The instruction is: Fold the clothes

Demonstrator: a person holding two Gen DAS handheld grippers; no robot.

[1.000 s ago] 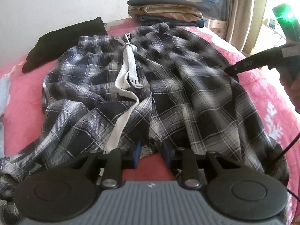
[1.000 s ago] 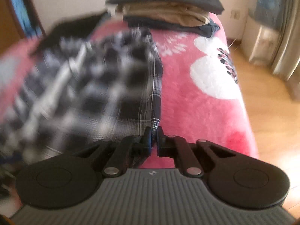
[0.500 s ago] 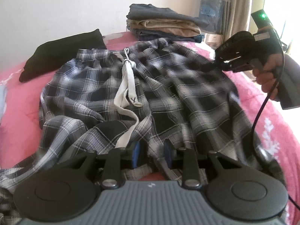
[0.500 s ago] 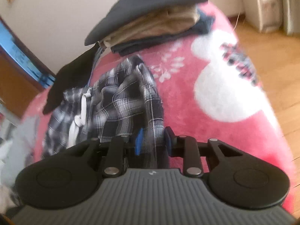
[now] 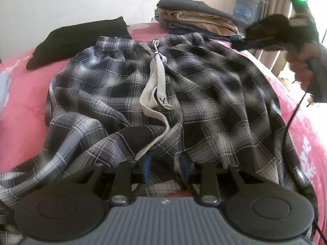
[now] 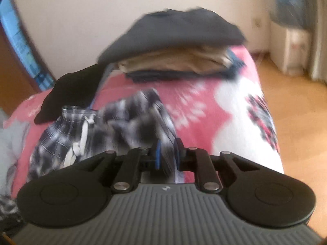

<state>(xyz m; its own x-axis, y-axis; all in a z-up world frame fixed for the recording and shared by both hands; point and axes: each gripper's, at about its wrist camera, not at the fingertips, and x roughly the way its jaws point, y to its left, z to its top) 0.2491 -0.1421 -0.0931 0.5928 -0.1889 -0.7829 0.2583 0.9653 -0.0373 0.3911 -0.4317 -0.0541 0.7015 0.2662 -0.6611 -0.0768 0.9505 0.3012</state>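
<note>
Black-and-white plaid trousers (image 5: 204, 94) lie spread on a pink blanket (image 5: 24, 102), waistband at the far side, with a white drawstring (image 5: 157, 85) trailing down the middle. My left gripper (image 5: 165, 167) is open low over the near edge of the crotch, and plaid cloth shows between its blue pads. My right gripper (image 6: 167, 156) is open at the trousers' (image 6: 130, 126) right edge near the waistband, a strip of that edge running between its fingers. The left wrist view shows the right gripper (image 5: 243, 43) blurred at the far right corner, held by a hand (image 5: 302, 65).
A stack of folded clothes (image 5: 194, 18) sits beyond the waistband, also in the right wrist view (image 6: 175, 61). A black garment (image 5: 81, 38) lies at the far left. The right gripper's cable (image 5: 290, 122) hangs over the trousers' right side. Wooden floor (image 6: 296, 102) lies past the bed's right edge.
My right gripper went from shut to open and travelled along the trousers' right edge towards the waistband. My left gripper moved a little forward over the cloth and stayed open.
</note>
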